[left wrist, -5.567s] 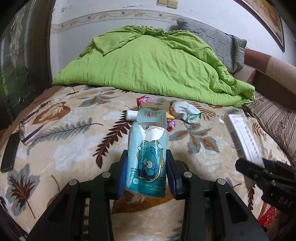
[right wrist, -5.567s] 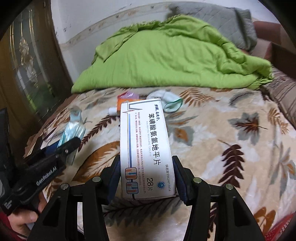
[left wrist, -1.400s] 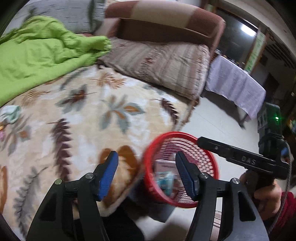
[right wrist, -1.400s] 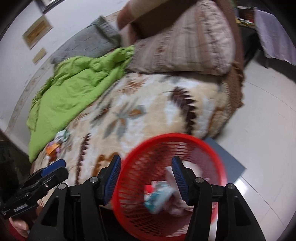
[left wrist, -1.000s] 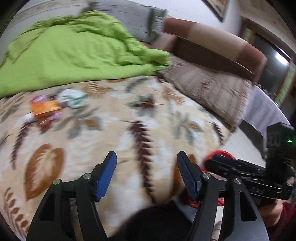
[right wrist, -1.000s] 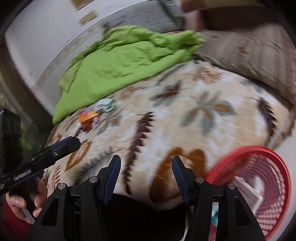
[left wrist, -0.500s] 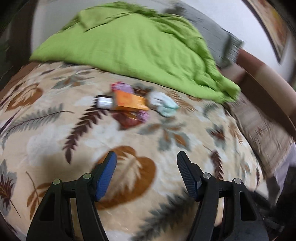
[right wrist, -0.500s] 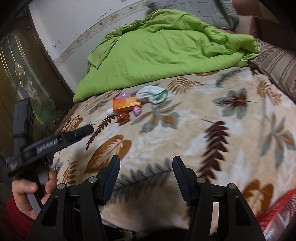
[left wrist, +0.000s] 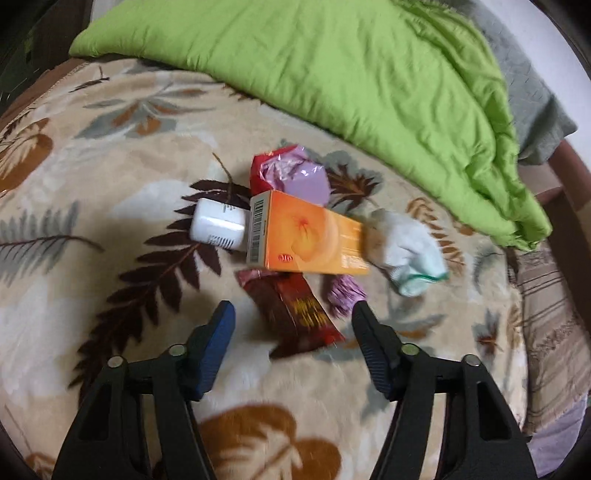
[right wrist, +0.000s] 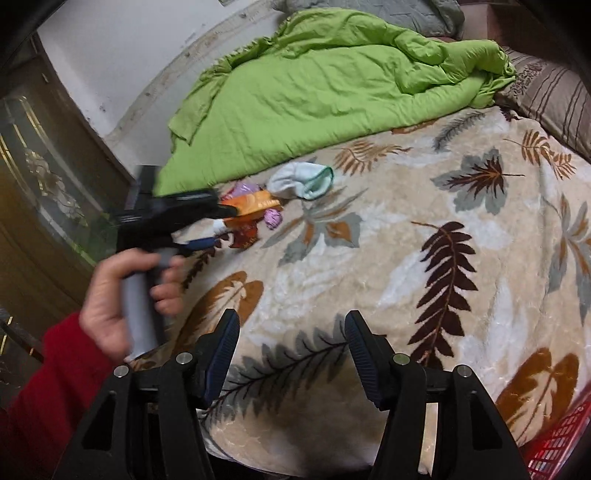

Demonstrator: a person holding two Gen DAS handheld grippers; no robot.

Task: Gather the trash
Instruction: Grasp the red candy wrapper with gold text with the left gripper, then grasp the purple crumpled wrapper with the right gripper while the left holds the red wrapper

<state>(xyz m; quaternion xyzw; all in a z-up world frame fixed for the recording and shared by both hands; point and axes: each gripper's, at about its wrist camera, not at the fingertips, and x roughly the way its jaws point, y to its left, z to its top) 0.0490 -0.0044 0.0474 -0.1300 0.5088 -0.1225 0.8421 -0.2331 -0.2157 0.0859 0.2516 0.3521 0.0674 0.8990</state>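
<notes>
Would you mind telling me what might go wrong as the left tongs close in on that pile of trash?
The left tongs are open around the dark red wrapper, which looks thin and flat on the plush blanket; they might pinch the fabric or slip off. The orange box overlaps the wrapper's far end, so lifting could drag it or nudge the white bottle.

A beige blanket (left wrist: 110,192) printed with brown, grey and rust leaves covers the bed, and a crumpled lime-green quilt (left wrist: 332,59) is heaped along its far edge. A grey quilted pillow (right wrist: 388,9) lies behind the quilt at the far right corner, and a brown striped cushion (right wrist: 554,96) lies along the bed's right edge. Past the bed's left edge stands a dark wooden cabinet with gold-patterned glass (right wrist: 40,192), against a white wall (right wrist: 129,40) with a pale patterned border.
</notes>
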